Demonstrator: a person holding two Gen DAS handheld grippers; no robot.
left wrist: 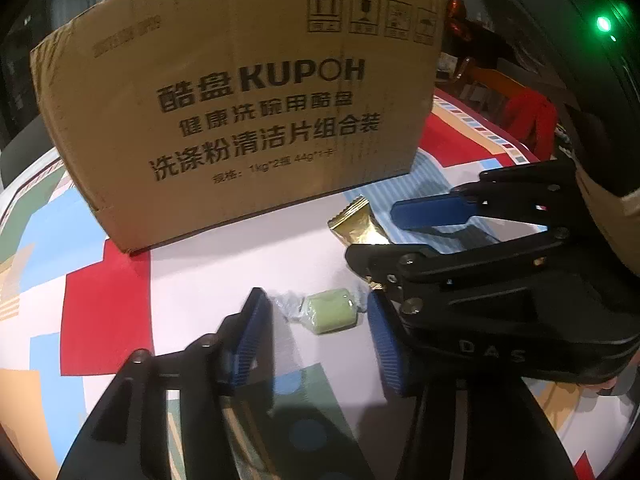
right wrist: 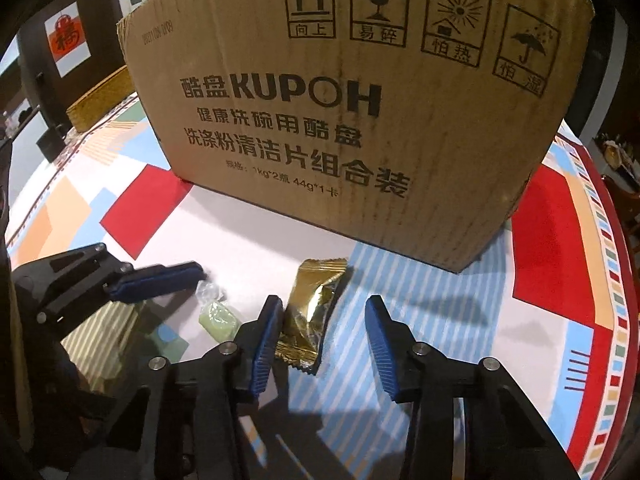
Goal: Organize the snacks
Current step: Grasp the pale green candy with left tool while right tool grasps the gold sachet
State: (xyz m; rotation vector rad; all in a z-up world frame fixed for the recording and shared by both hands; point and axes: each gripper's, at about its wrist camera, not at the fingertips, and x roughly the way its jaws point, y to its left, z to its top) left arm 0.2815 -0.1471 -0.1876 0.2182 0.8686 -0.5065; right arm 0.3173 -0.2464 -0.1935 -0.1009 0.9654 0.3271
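A green candy in a clear twisted wrapper lies on the patterned tablecloth. It sits between the blue pads of my left gripper, which do not press on it, so this gripper is open. A gold foil snack packet lies a little to the candy's right. My right gripper straddles it, open: the left pad is at the packet's edge and the right pad stands well apart. The right wrist view also shows the green candy and one left finger.
A tall cardboard box printed KUPOH stands upright just behind both snacks, its top out of view. The table's rim curves along the right. A yellow woven mat lies far left. Red cloth hangs beyond the table.
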